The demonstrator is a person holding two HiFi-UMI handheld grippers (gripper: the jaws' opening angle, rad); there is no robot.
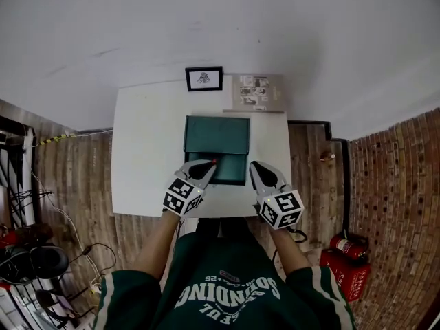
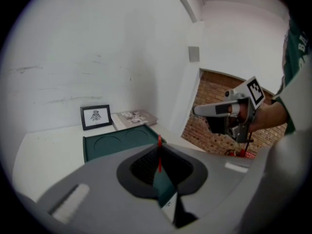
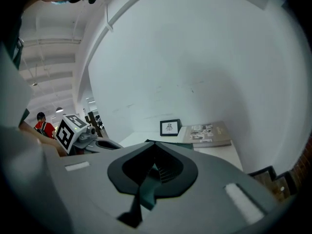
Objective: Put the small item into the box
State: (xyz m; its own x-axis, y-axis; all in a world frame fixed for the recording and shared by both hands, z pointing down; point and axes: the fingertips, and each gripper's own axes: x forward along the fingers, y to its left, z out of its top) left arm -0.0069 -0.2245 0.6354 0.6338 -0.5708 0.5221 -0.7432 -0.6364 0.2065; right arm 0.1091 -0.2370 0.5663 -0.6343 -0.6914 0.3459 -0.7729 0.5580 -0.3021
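Jaws of left hand-held gripper (image 1: 210,163) clamp small item (image 2: 159,155) over box (image 1: 216,135), right hand-held gripper (image 1: 253,166) clenched

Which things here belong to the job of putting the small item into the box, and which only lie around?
Job: small red item, held in the left tool; green box.
Lying about: framed picture; booklet; fire extinguisher on the floor.
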